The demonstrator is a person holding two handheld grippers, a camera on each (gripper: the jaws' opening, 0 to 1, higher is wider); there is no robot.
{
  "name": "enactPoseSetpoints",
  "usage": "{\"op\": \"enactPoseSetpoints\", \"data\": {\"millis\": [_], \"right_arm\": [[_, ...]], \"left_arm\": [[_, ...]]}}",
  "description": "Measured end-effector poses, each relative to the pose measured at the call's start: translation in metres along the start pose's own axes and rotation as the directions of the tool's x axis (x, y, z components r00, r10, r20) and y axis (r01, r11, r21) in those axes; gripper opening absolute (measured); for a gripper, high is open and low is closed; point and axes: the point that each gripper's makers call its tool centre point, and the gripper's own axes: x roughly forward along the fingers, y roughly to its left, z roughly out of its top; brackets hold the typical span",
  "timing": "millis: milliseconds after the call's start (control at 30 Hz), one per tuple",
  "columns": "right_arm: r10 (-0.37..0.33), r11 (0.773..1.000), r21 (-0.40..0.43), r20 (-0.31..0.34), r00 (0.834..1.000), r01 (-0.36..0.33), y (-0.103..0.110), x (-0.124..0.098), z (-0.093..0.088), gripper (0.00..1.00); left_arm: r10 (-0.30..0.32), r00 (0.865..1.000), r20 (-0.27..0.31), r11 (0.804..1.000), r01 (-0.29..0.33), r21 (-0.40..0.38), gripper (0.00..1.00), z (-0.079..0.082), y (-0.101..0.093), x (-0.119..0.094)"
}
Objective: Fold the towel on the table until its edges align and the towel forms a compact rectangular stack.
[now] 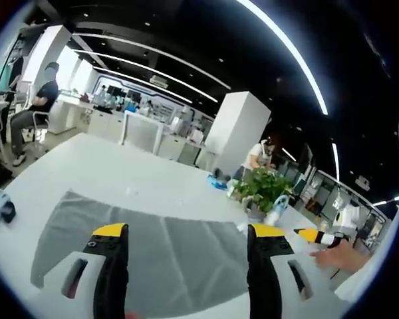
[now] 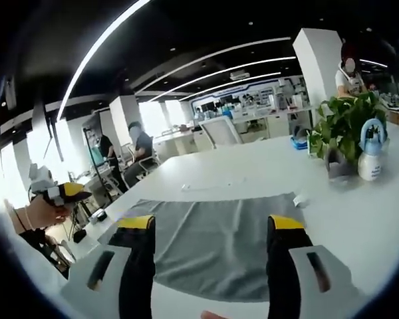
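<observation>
Both tools, left (image 1: 187,234) & right (image 2: 211,224), wide open over flat gray towel (image 2: 216,239) on desk (image 2: 253,169); prob soft/floppy, grab corners imo.

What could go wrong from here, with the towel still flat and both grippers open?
1. The grey towel lies spread flat and unfolded; the left gripper and right gripper are both open above it, so uneven pinches could skew the edges.
2. A spray bottle and potted plant stand near the towel's far corner; a wide fold sweep might knock them.
</observation>
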Motion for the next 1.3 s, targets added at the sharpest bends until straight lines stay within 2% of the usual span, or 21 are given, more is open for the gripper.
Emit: {"op": "enactPoseSetpoints", "data": {"millis": [67, 200, 300, 400, 500, 733, 833, 1000, 1167, 1233, 1267, 1300], "right_arm": [[0.009, 0.998, 0.059, -0.053, 0.999, -0.006, -0.008, -0.003, -0.009, 0.51], [-0.044, 0.993, 0.106, -0.047, 0.998, 0.049, -0.032, -0.007, -0.013, 0.45], [-0.048, 0.990, 0.131, -0.043, 0.998, 0.054, -0.039, -0.009, -0.015, 0.39], [-0.085, 0.986, 0.139, -0.052, 0.995, 0.092, -0.052, -0.012, -0.021, 0.40], [-0.132, 0.982, 0.126, -0.094, 0.987, 0.143, -0.065, -0.015, -0.031, 0.43], [-0.194, 0.967, 0.132, -0.159, 0.968, 0.216, -0.091, -0.021, -0.055, 0.40], [-0.196, 0.962, 0.152, -0.188, 0.962, 0.225, -0.098, -0.022, -0.065, 0.37], [-0.203, 0.949, 0.203, -0.199, 0.959, 0.243, -0.110, -0.020, -0.074, 0.39], [-0.264, 0.922, 0.226, -0.225, 0.938, 0.314, -0.132, -0.021, -0.085, 0.26], [-0.279, 0.910, 0.243, -0.242, 0.929, 0.336, -0.139, -0.021, -0.091, 0.25], [-0.287, 0.904, 0.247, -0.254, 0.924, 0.349, -0.143, -0.021, -0.095, 0.24], [-0.304, 0.893, 0.249, -0.279, 0.911, 0.374, -0.146, -0.023, -0.100, 0.22]], "left_arm": [[-0.015, 1.000, 0.008, 1.000, 0.015, -0.011, 0.65, 0.004, -0.007, 0.007], [-0.048, 0.999, -0.009, 0.999, 0.048, 0.003, 0.64, 0.007, -0.020, 0.025], [-0.093, 0.995, -0.045, 0.995, 0.094, 0.016, 0.58, 0.005, -0.032, 0.037], [-0.135, 0.988, -0.079, 0.991, 0.136, 0.003, 0.58, 0.001, -0.043, 0.048], [-0.180, 0.975, -0.129, 0.984, 0.180, -0.010, 0.54, -0.006, -0.058, 0.063], [-0.258, 0.948, -0.187, 0.962, 0.271, 0.046, 0.54, -0.010, -0.093, 0.097], [-0.278, 0.939, -0.203, 0.953, 0.296, 0.063, 0.55, -0.010, -0.103, 0.109], [-0.313, 0.921, -0.233, 0.934, 0.343, 0.100, 0.54, -0.009, -0.119, 0.130], [-0.342, 0.904, -0.255, 0.915, 0.382, 0.129, 0.52, -0.007, -0.135, 0.151], [-0.351, 0.898, -0.265, 0.908, 0.396, 0.139, 0.51, -0.007, -0.142, 0.160], [-0.359, 0.893, -0.270, 0.903, 0.406, 0.141, 0.51, -0.007, -0.146, 0.165], [-0.363, 0.891, -0.272, 0.901, 0.411, 0.142, 0.50, -0.007, -0.148, 0.167]]}}
